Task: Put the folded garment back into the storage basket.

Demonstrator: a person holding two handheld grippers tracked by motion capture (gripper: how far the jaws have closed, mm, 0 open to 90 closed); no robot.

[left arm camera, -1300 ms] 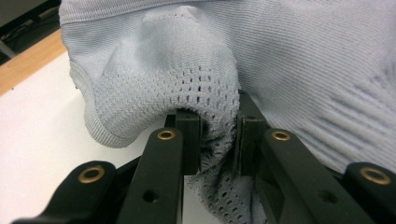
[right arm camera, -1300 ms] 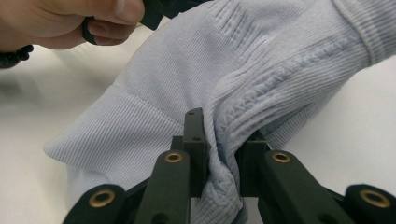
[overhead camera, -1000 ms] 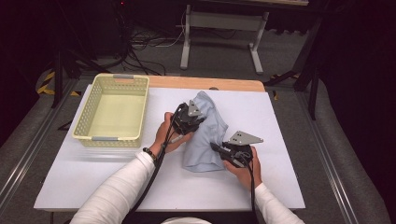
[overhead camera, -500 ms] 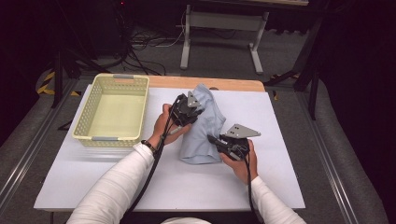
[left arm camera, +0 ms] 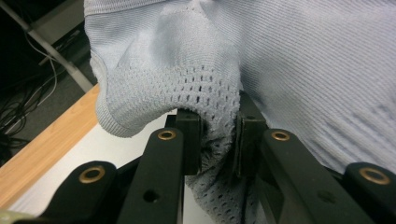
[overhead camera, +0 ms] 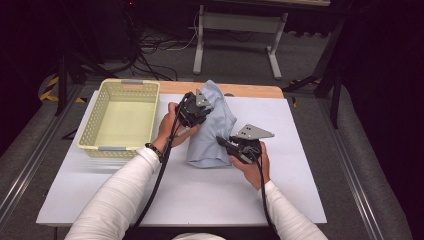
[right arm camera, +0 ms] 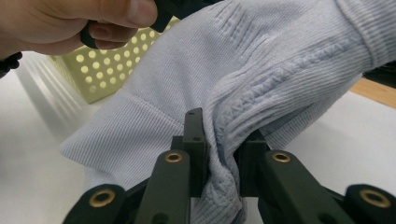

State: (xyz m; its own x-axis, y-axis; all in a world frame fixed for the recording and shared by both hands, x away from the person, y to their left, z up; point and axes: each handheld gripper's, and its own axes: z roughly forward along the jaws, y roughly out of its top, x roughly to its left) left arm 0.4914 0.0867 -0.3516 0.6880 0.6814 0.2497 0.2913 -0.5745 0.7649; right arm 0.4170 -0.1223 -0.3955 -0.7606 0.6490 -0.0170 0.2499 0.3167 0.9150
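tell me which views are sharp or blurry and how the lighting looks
High view: white table brightly lit, room behind it dark, detail soft. Left gripper view: the knit of the pale blue garment is crisp at the left tongs, softer toward the right edge. Right gripper view: ribbing sharp at the right tongs; the hand and yellow basket are blurred.

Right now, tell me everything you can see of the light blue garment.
The light blue garment is a soft ribbed knit with a perforated mesh patch and stitched seams. It is bunched and partly lifted, its lower end resting on the white table, right of the yellow basket. The left gripper pinches its upper part; the right gripper clamps a seamed fold.
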